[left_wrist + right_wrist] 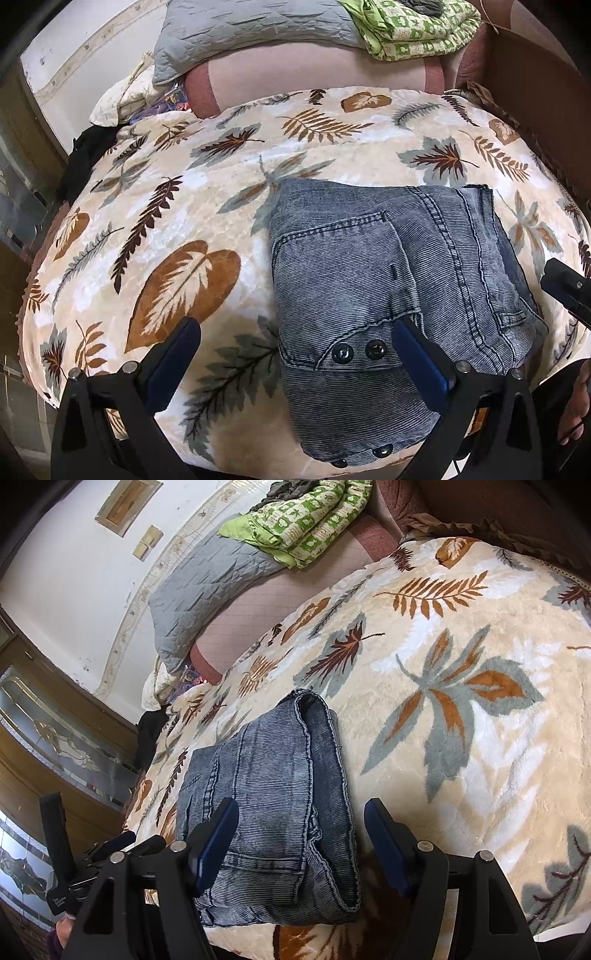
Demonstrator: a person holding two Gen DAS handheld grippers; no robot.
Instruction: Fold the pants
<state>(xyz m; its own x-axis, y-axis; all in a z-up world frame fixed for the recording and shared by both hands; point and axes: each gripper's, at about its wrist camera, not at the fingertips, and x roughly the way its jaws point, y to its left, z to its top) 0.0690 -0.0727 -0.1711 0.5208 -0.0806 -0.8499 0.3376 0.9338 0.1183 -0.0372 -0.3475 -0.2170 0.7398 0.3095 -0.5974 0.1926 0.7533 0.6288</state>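
Blue-grey washed denim pants (373,280), folded into a thick compact stack, lie on the bed's cream plush blanket w/ brown and grey leaf print (166,206), near its front edge. In the left wrist view the stack sits just ahead of the left gripper (295,354), mostly toward its right finger (424,362), which overlaps the flap w/ two dark snap buttons; can't tell if it touches. Left fingers stand wide, nothing pinched between them. Right gripper (301,845) also stands wide, its left finger (218,838) over the stack's near end, right finger (388,845) just beside the stack over blanket; no hold on fabric.

Judgement: fold looks done or nearly so.

Risks: a finger tip catching the top layer or snap flap on lifting away would drag the stack open. The near end hangs close to the bed front, so a nudge toward the fingers could slide it off the plush surface.

Room: wide bare blanket beyond and to either side of the fingers. Grey quilted pillow (236,33) and green patterned cloth (413,26) lie well apart, far beyond.
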